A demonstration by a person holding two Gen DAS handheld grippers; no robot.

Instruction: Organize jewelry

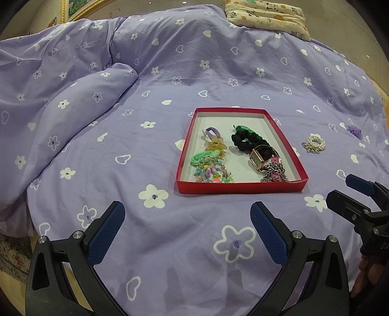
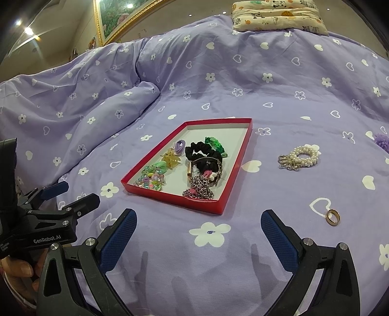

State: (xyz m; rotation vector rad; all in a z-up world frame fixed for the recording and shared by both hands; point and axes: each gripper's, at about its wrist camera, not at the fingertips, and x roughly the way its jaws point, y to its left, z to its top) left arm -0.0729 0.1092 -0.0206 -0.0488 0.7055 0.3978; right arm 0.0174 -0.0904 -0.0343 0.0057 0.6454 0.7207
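A red tray (image 1: 239, 188) (image 2: 170, 200) lies on the purple bedspread. It holds hair ties, a black scrunchie (image 1: 243, 141) (image 2: 194, 150), a gold watch (image 1: 257, 159), a silver chain (image 1: 274, 173) (image 2: 199, 190) and coloured beads (image 1: 209, 173) (image 2: 152, 181). A pearl bracelet (image 1: 314, 143) (image 2: 301, 158) lies right of the tray. A gold ring (image 2: 332, 217) lies nearer, at the right. A purple hair tie (image 1: 354, 131) (image 2: 382, 142) lies far right. My left gripper (image 1: 187, 221) (image 2: 70, 194) is open and empty before the tray. My right gripper (image 2: 198, 231) (image 1: 340, 187) is open and empty.
A rumpled duvet fold (image 1: 73, 102) (image 2: 85, 109) rises to the left of the tray. A patterned pillow (image 1: 267, 17) (image 2: 277, 14) lies at the far end. A gold picture frame (image 2: 116, 24) hangs behind the bed.
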